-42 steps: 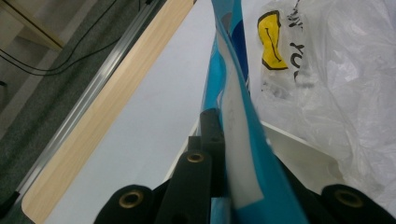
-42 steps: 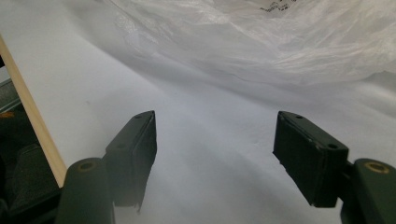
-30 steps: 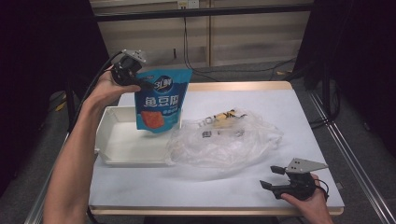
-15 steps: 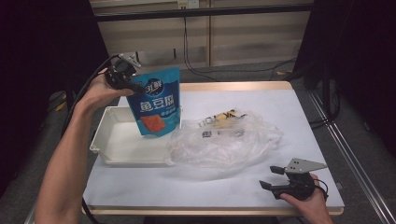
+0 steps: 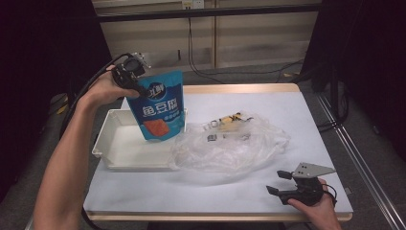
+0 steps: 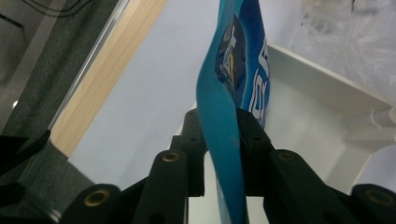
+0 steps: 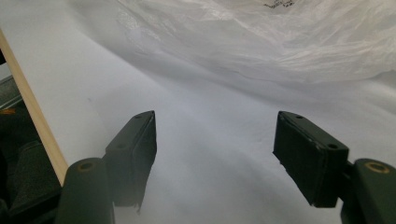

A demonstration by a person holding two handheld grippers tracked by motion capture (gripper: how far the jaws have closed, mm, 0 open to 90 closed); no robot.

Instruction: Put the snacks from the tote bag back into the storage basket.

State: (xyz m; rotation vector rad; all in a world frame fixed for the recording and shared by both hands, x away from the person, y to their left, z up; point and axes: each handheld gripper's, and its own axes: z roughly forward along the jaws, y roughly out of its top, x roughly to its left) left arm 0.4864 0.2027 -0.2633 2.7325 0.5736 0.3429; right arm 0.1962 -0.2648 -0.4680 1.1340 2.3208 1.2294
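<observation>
High view: left gripper [image 5: 143,91] holds blue snack pouch [image 5: 160,112] by its top corner, pouch hanging below the fingers over white tray [image 5: 107,143]. Right gripper [image 5: 282,184] rests on table [image 5: 306,115], plastic bag [image 5: 230,143] ahead of it.

Left gripper view: jaws have just been opening slightly, pouch [image 6: 226,121] between fingers [image 6: 254,135], pads touching it.

Right gripper view: fingers [image 7: 135,149] wide apart, holding nothing, bag [image 7: 280,42] beyond.

Light: bright on white table [image 5: 306,124], dark all round it.
Shadows: soft, faint under clear bag [image 5: 230,143].
Glare: a bit of shine on bag folds, blue pouch [image 5: 160,108].
Blur: left gripper view soft up close, jaws fuzzy; right gripper view hazy low down.
High view: sharp, sides go black.
</observation>
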